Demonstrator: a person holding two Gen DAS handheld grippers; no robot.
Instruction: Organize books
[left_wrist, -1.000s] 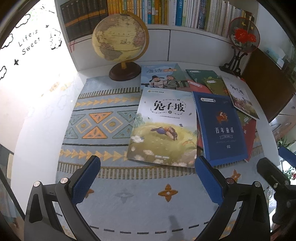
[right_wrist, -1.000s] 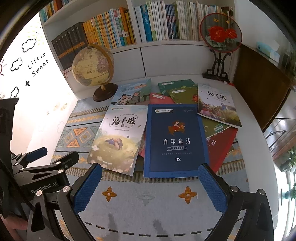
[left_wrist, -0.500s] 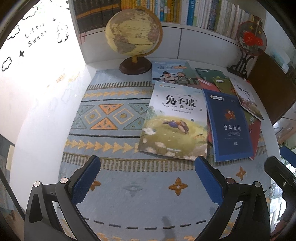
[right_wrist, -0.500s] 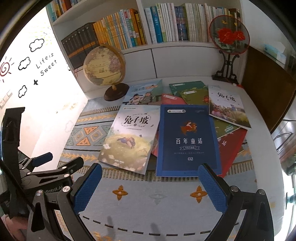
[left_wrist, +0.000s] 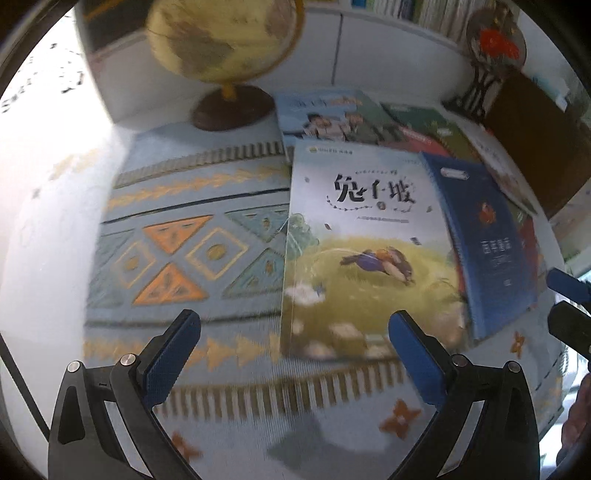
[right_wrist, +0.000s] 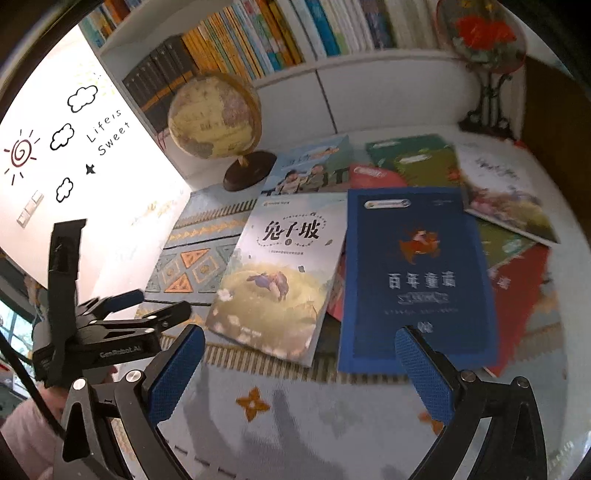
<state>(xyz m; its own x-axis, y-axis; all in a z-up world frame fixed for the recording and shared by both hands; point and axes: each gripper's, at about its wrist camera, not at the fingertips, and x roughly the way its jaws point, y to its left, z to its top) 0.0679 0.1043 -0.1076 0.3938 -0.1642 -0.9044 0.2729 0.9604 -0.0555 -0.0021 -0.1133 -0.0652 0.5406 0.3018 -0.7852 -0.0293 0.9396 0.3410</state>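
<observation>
Shelved books (right_wrist: 280, 37) visible only from right wrist. Left gripper (left_wrist: 295, 339) spread wide, empty; right gripper (right_wrist: 301, 363) closing, nothing between fingers.

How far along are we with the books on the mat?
Done: nothing visibly; the yellow-field book, the blue book and others behind lie scattered and overlapping. In hand: nothing; the left gripper is open, the right gripper empty, its jaws closing slightly. Left: gathering every book.
</observation>
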